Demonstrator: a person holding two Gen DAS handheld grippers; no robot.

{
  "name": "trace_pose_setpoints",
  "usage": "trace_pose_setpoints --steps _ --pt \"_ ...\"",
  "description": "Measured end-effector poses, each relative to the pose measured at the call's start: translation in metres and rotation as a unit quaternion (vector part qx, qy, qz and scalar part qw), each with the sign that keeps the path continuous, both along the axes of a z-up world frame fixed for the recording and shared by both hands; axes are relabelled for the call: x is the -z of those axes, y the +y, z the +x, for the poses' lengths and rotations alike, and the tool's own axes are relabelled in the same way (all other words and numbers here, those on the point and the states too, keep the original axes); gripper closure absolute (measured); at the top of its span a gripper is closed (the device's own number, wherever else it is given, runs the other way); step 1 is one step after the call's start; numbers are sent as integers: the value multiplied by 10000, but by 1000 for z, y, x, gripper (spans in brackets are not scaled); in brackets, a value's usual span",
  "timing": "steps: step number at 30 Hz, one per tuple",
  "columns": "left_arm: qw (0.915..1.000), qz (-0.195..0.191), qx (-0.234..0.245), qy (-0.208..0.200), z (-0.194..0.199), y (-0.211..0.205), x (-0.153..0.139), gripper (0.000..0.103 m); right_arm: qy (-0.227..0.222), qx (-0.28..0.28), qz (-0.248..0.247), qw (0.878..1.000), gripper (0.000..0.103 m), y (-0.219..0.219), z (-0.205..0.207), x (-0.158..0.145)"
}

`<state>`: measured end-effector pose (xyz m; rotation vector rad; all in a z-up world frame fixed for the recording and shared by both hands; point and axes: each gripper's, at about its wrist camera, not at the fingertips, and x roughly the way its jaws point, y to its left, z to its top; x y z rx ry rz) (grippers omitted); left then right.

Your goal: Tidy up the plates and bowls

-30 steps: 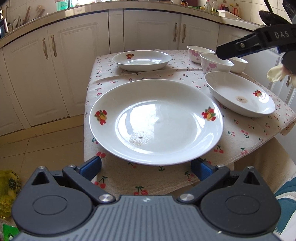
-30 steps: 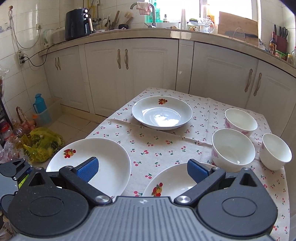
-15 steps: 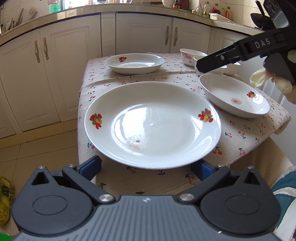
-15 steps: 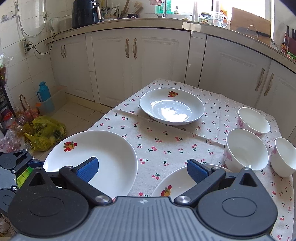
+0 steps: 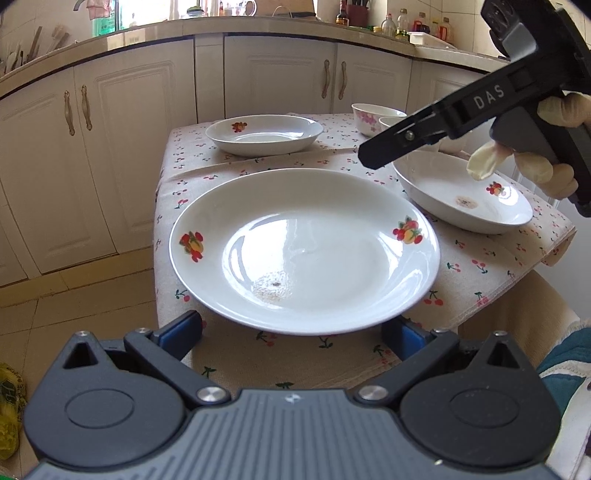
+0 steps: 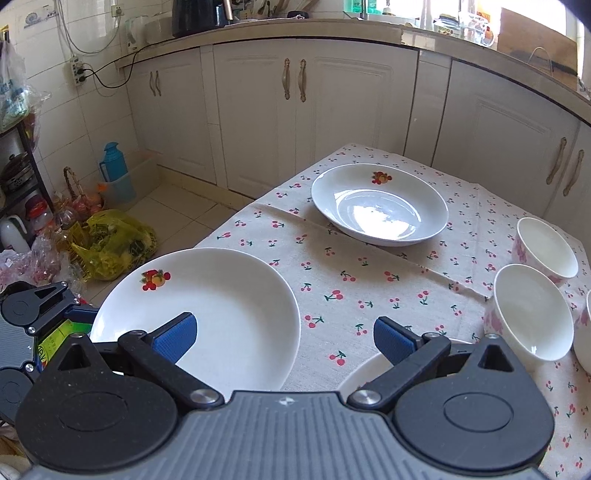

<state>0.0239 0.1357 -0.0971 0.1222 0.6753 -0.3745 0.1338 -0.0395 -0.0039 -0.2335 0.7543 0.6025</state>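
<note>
The large plate [image 5: 304,251] overhangs the near worktop [image 5: 480,258] edge, between the left claw [image 5: 291,330]'s spread fingers. Slide in level, then pinch the rim (glaze looks slippery); the right claw [image 6: 284,334] hangs apart too.

This is a home kitchen. White cupboards [image 6: 314,122] with curved metal handles run under a long pale worktop [image 6: 295,31], which is crowded with a dark appliance [image 6: 197,16], a kettle [image 6: 135,31], bottles [image 5: 391,26] and utensils. The wall is tiled in white, and a power strip [image 6: 79,68] with trailing cords hangs on it. On the beige tiled floor [image 6: 177,210] stand a blue flask [image 6: 110,160], a yellow plastic bag [image 6: 114,243] and other household clutter. A small table wears a cherry-print cloth [image 6: 369,291] set with fruit-patterned plates [image 6: 380,206] and flowered bowls [image 6: 532,310].
</note>
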Motion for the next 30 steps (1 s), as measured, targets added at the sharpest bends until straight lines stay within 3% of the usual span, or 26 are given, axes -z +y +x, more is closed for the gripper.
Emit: trace_pose_setpoints --steps 10,22,30 --pt "9992 204 329 31 4 1 -3 1 740 -602 218 9952 1 14 32 19" --pt "9978 304 586 101 9 4 -6 1 1301 -842 233 9876 36 26 64 40" --pt "9970 364 665 149 11 2 -9 1 1388 -893 336 9857 37 24 65 42"
